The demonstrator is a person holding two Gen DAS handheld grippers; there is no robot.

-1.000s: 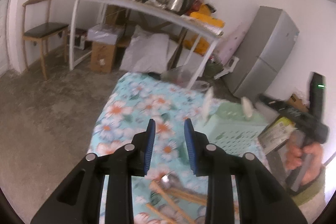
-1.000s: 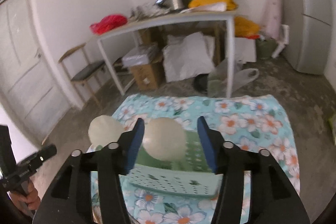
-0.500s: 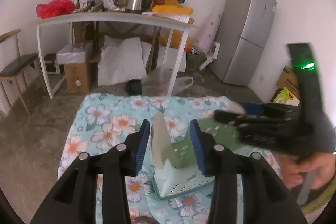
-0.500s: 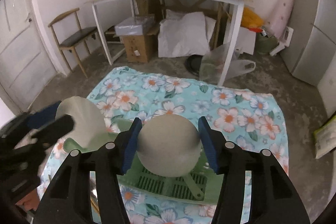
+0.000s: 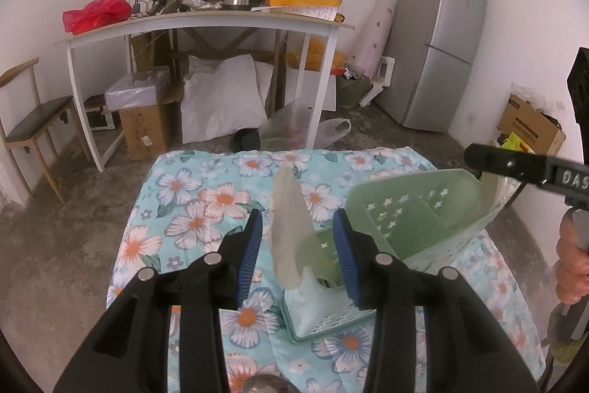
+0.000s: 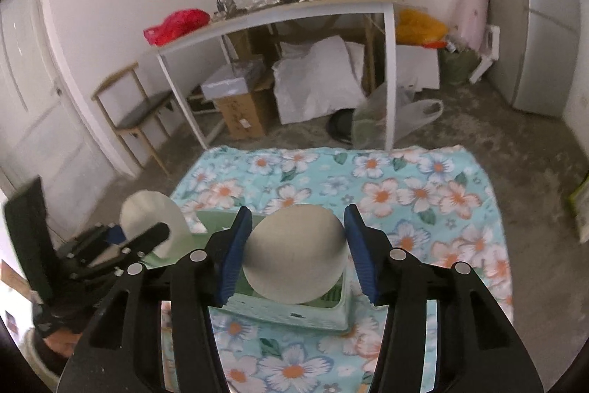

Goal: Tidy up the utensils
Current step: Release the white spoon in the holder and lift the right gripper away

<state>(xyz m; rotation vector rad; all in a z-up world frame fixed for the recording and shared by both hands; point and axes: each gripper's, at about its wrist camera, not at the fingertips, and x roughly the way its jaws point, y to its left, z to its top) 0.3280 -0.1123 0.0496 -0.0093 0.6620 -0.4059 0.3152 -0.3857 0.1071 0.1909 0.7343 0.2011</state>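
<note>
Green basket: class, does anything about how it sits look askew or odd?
Yes. In the left wrist view the green basket seems tilted on the floral cloth, its right end raised rather than flat. A spoon lies outside it, near the bottom edge.

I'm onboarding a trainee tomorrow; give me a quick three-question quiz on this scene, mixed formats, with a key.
1. True or false: the green basket stands on the floral cloth.
2. What colour is the bag on the white table?
3. Which appliance stands against the far wall? A) fridge B) oven C) washing machine

Key: 1 true; 2 red; 3 A.
</note>
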